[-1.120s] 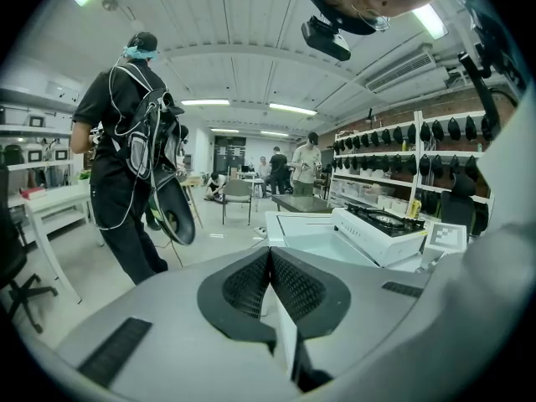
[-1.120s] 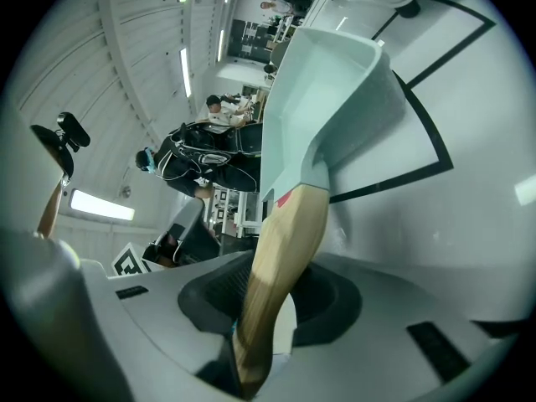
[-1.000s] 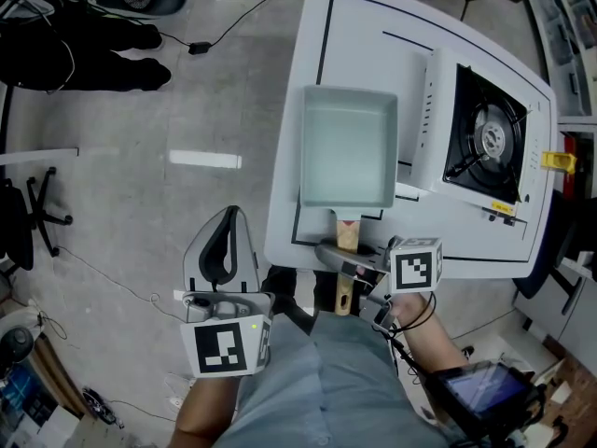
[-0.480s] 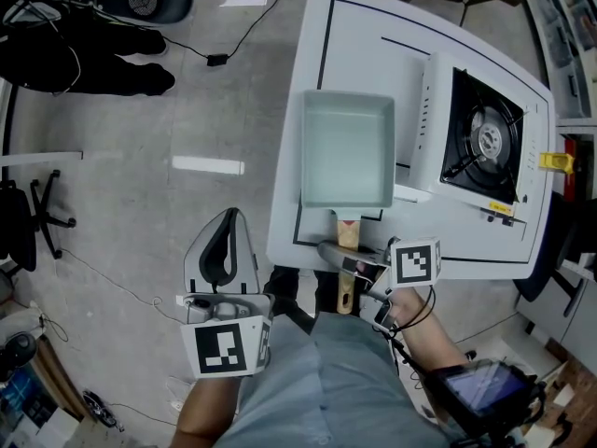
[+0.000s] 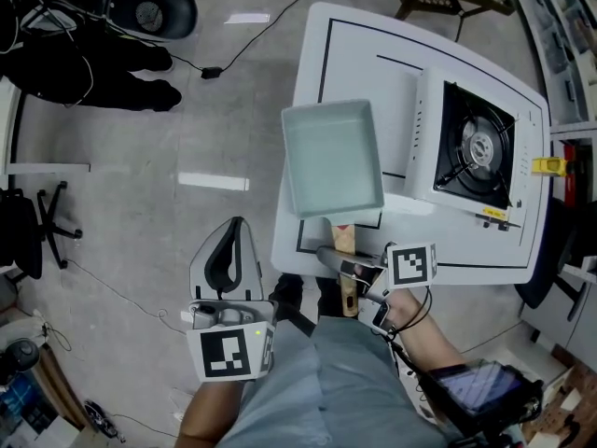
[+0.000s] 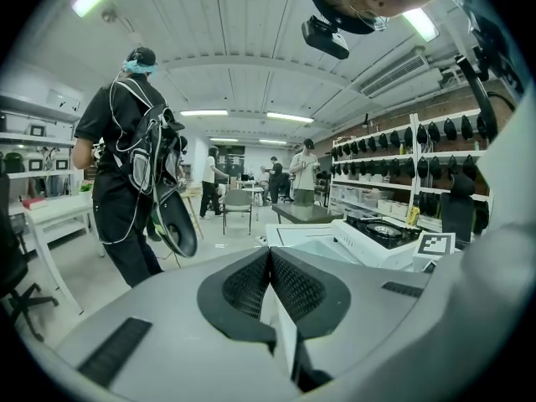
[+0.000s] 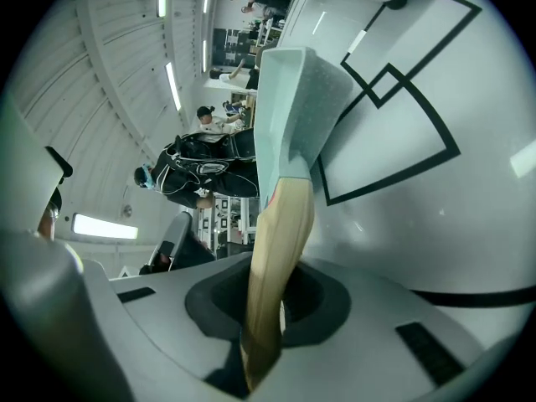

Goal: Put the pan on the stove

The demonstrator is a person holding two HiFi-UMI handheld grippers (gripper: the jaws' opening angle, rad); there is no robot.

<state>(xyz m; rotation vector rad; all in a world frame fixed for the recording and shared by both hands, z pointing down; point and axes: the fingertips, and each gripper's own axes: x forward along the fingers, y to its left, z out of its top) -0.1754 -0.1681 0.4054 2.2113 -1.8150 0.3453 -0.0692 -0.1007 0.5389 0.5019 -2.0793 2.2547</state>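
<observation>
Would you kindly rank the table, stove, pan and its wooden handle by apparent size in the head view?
table
stove
pan (close to the stove; it may sit nearer the camera, so unsure)
wooden handle

The stove (image 5: 471, 147) top is bare around its burner (image 5: 480, 146), so nothing blocks it from above. Between the pan (image 5: 331, 157) and the stove's raised white side runs a narrow bare strip of table (image 5: 373, 40) (the far end is bare too). Left of the table the floor (image 5: 187, 119) lies open, crossed by a cable (image 5: 213, 71); a person (image 5: 93, 73) stands well apart.
</observation>
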